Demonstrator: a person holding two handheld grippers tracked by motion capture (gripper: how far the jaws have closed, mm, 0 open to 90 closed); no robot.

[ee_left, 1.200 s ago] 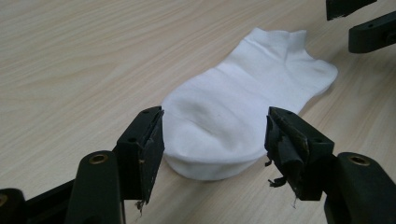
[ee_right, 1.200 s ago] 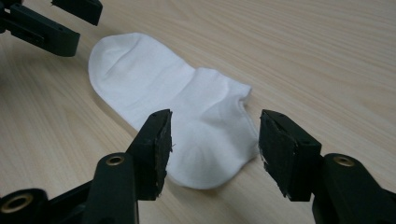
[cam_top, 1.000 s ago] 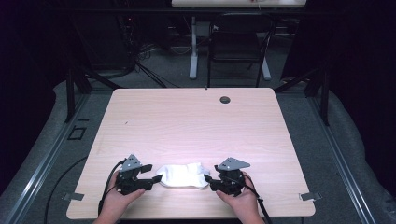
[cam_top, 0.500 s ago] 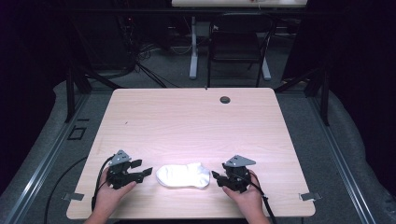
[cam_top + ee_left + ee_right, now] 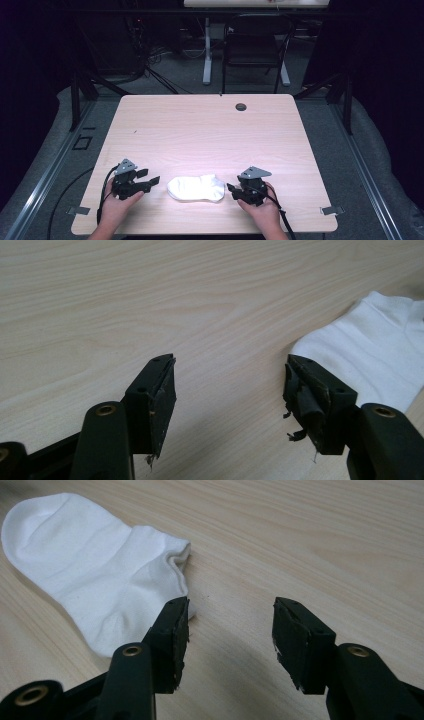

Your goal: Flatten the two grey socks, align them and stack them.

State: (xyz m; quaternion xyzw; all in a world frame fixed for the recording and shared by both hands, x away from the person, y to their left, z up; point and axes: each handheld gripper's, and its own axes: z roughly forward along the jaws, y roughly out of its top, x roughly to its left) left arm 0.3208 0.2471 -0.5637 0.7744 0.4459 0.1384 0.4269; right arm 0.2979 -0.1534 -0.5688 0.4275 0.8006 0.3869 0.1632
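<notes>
Both grippers rest low on the table [image 5: 210,125], my left gripper [image 5: 150,181] and right gripper [image 5: 234,190] spread wide with nothing between them; the right's jaws have just been narrowing slightly. Between them, touching neither, lies the white sock [image 5: 196,188], flat near the table's front edge.

Light wood-grain rectangular table [image 5: 200,130] with rounded corners, a small dark round grommet hole [image 5: 241,106] near its far edge, right of centre. Grey carpet floor [image 5: 320,125] around it, with black cables [image 5: 150,75] lying at far left and a black cable loop [image 5: 65,200] at near left; small metal brackets [image 5: 332,210] sit at the table's near corners. Beyond the far edge stand a black metal-frame chair [image 5: 252,55], a white desk leg [image 5: 207,50] left of it, and black frame posts [image 5: 75,95] on both sides.
</notes>
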